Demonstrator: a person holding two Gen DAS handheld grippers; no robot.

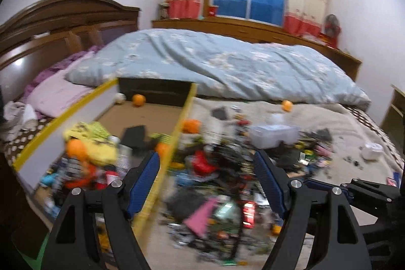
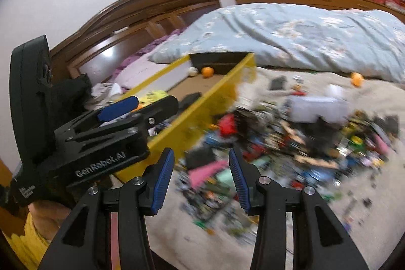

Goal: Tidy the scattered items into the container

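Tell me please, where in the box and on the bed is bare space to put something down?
In the box, the far floor by the orange ball is bare; its near end is crowded. On the bed, the blanket right of the toy pile is free.

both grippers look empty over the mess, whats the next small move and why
Probably lower the right gripper onto the pink piece just ahead of its fingers. It is open with nothing between the fingers, the pile lies outside the yellow-rimmed box, and the left gripper is empty too.
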